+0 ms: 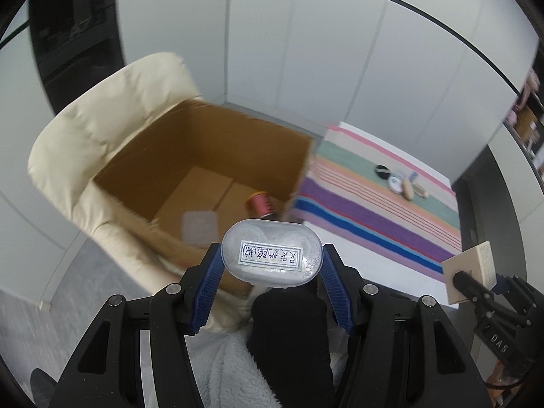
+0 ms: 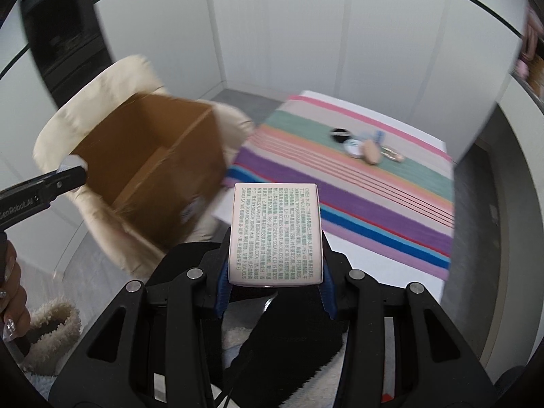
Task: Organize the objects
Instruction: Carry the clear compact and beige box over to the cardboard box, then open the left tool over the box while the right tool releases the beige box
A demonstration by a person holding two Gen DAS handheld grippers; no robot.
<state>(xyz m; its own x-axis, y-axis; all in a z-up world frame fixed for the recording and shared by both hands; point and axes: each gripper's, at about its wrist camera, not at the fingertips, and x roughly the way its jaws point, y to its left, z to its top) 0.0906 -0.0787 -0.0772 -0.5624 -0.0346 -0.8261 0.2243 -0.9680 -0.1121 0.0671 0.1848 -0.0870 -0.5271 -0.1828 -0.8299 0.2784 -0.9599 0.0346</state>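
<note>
My left gripper (image 1: 272,265) is shut on a clear oval plastic case (image 1: 272,251) with a handwritten label, held above the near rim of an open cardboard box (image 1: 204,156). The box sits on a cream armchair (image 1: 102,129) and holds a red-brown can (image 1: 261,204) and a flat translucent item (image 1: 200,227). My right gripper (image 2: 275,272) is shut on a pale carton (image 2: 275,234) with printed text, to the right of the box (image 2: 153,163). The carton also shows in the left wrist view (image 1: 471,270).
A table with a striped cloth (image 1: 374,197) stands right of the box. Several small cosmetics items (image 1: 401,180) lie on it, also in the right wrist view (image 2: 363,146). A fluffy white fabric (image 1: 224,367) lies below my grippers. White walls stand behind.
</note>
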